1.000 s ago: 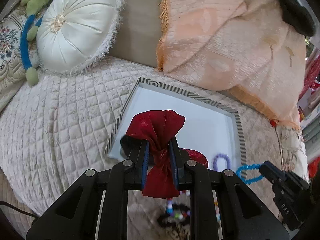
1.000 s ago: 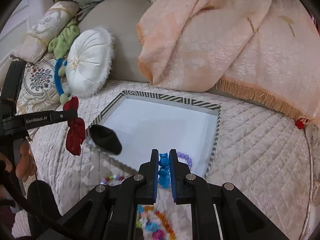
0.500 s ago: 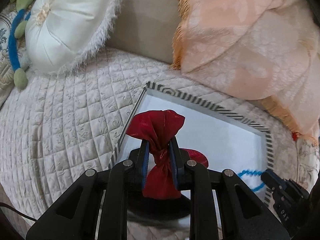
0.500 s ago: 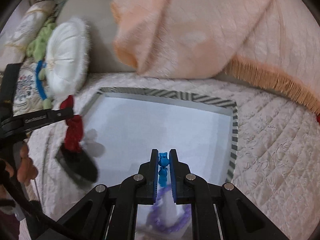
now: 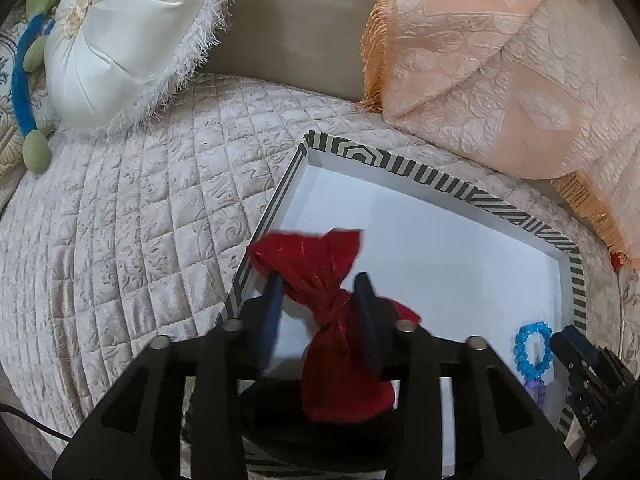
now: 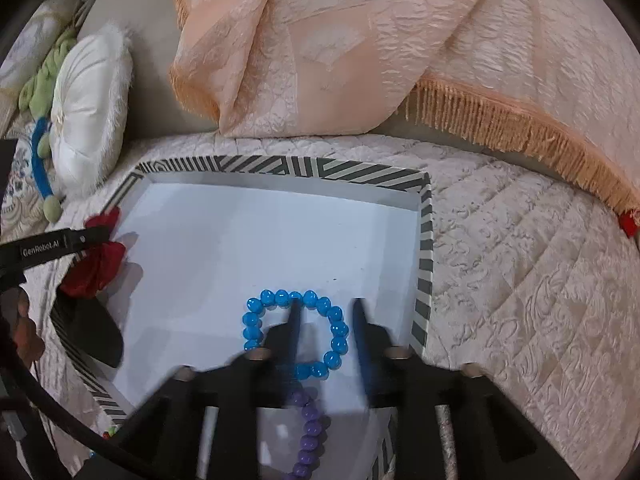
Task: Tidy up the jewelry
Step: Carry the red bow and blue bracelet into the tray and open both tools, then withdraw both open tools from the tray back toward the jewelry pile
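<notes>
Bracelet (image 6: 294,334), a loop of blue beads, lies on the white floor of the tray (image 6: 426,240), toward its right side, with a purple bracelet (image 6: 306,432) touching its near edge. The right gripper (image 6: 324,306) stands over the blue loop with its jaws opening; the left finger tip sits at the far arc of beads and the right finger lies just outside the loop, and neither pad presses on a bead. The red bow (image 5: 326,320), mounted on a black hair piece, sits between the fingers of the left gripper (image 5: 320,280) at the tray's left rim. The left jaws are also opening, with a visible gap on each side of the bow's knot. From the left wrist view, the blue bracelet (image 5: 532,346) appears at the tray's right edge, just beside the right gripper tip (image 5: 568,340). The tray has a black-and-white striped rim and rests on a quilted cover (image 5: 140,220). A white round cushion (image 5: 116,40) and a peach fringed cloth (image 6: 360,48) lie beyond the tray.
</notes>
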`<action>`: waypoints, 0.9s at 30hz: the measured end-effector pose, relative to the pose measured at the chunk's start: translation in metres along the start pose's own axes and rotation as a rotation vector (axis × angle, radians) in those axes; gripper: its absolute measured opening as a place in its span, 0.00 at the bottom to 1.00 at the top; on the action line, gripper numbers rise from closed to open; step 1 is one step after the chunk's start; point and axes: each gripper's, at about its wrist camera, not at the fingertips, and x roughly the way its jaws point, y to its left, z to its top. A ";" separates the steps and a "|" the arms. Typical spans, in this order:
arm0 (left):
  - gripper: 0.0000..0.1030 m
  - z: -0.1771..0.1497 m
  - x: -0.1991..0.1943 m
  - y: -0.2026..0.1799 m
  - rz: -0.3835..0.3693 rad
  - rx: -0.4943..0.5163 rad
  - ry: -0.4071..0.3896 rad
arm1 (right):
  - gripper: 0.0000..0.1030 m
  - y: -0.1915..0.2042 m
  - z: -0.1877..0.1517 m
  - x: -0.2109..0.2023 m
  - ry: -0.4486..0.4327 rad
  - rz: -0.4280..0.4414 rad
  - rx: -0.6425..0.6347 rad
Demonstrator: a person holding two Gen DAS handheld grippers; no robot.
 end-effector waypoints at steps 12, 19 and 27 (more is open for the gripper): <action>0.49 -0.017 -0.036 0.003 0.027 0.031 -0.064 | 0.32 0.016 -0.017 -0.037 -0.012 0.031 -0.005; 0.49 -0.039 -0.066 -0.005 0.060 0.092 -0.124 | 0.33 0.027 -0.033 -0.056 -0.019 0.036 -0.013; 0.49 -0.067 -0.098 -0.010 0.053 0.122 -0.169 | 0.34 0.037 -0.050 -0.090 -0.052 0.036 -0.005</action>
